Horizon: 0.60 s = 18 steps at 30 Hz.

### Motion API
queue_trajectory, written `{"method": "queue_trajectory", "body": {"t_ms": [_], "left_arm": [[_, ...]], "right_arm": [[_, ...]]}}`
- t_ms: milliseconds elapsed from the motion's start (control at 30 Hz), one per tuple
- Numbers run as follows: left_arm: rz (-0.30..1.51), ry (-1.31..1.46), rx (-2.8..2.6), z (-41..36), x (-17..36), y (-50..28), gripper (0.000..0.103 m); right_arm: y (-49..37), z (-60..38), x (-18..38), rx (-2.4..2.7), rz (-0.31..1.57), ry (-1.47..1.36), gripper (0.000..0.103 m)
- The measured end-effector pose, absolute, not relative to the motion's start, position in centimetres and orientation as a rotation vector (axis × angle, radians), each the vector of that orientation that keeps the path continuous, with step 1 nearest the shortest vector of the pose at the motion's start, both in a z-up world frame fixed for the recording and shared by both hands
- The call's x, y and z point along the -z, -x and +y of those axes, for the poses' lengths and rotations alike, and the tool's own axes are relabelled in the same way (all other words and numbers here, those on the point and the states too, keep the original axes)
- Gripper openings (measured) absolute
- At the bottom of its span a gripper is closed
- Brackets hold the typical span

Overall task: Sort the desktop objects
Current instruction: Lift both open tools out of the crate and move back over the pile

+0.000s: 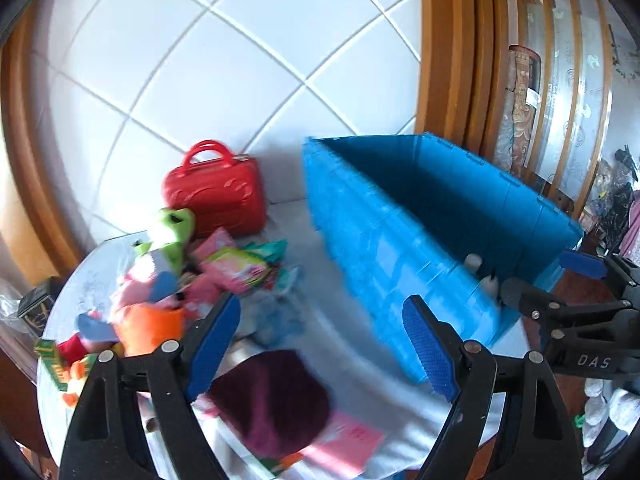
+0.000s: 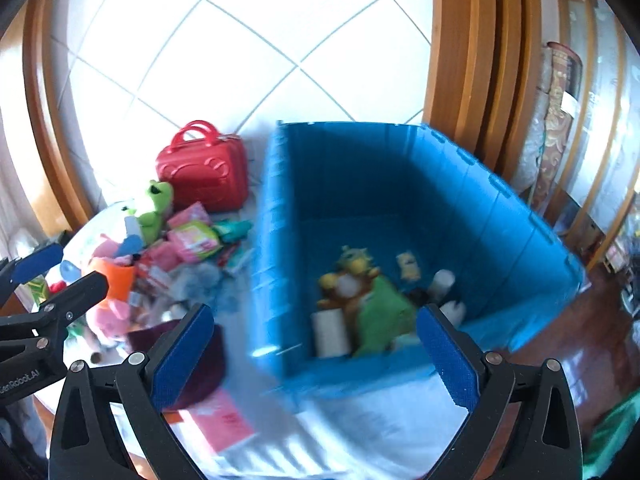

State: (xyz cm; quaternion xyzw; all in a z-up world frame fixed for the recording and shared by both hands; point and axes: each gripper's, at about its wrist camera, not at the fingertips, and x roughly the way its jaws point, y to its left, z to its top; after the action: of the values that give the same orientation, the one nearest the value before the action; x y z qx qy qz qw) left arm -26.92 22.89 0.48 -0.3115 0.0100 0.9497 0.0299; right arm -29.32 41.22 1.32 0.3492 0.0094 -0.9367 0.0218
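**Blue plastic crate** (image 2: 500, 216). Stands open-topped on the right half of the white-covered table (image 2: 360, 412), just beside the loose heap; judged to be the receiving bin for the sort. Contents, seen from the right wrist: an orange-and-yellow plush animal (image 2: 348, 280), a green plush (image 2: 384, 316) lying against it, a white cylindrical container (image 2: 330, 332), a small yellow item (image 2: 408, 266) and further white pieces at the near wall, too blurred to name.

**Unsorted heap.** Left half of the table, well clear of the crate's interior. A green frog plush (image 1: 172, 228) sits on top; below it pink packets (image 1: 232, 268), an orange soft item (image 1: 148, 324), a grey-blue fluffy piece (image 2: 196, 280). A dark maroon cloth (image 1: 276, 400) lies nearest the cameras, resting partly on a pink sheet (image 1: 352, 436). Still to be moved, by the look of it.

**Red toy suitcase** (image 1: 216, 194). Upright against the tiled wall (image 1: 240, 60), behind the heap.

**Right gripper** (image 2: 316, 360). Jaws spread wide, nothing between the pads; aimed at the crate's near corner, consistent with an item just dropped in.

**Left gripper** (image 1: 324, 352). Jaws wide, empty; aimed between heap and crate, over the maroon cloth, which is a likely next pick.

Both views are motion-blurred.
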Motion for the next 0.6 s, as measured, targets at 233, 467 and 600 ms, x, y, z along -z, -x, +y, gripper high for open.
{"method": "queue_trajectory", "body": {"t_ms": [233, 467, 600], "left_arm": [[0.004, 0.867, -3.023, 15.1, -2.3, 19.4, 0.090], [-0.051, 0.888, -3.014, 13.2, -2.1, 17.5, 0.103], [-0.064, 0.884, -3.015, 14.0, -2.1, 16.5, 0.103]], "right_arm": [[22.7, 33.2, -0.7, 2.924, -0.059, -1.097, 0.103], [19.0, 30.8, -1.6, 2.959, -0.018, -1.059, 0.103], [17.6, 31.2, -2.1, 2.975, -0.007, -1.029, 0.103]]}}
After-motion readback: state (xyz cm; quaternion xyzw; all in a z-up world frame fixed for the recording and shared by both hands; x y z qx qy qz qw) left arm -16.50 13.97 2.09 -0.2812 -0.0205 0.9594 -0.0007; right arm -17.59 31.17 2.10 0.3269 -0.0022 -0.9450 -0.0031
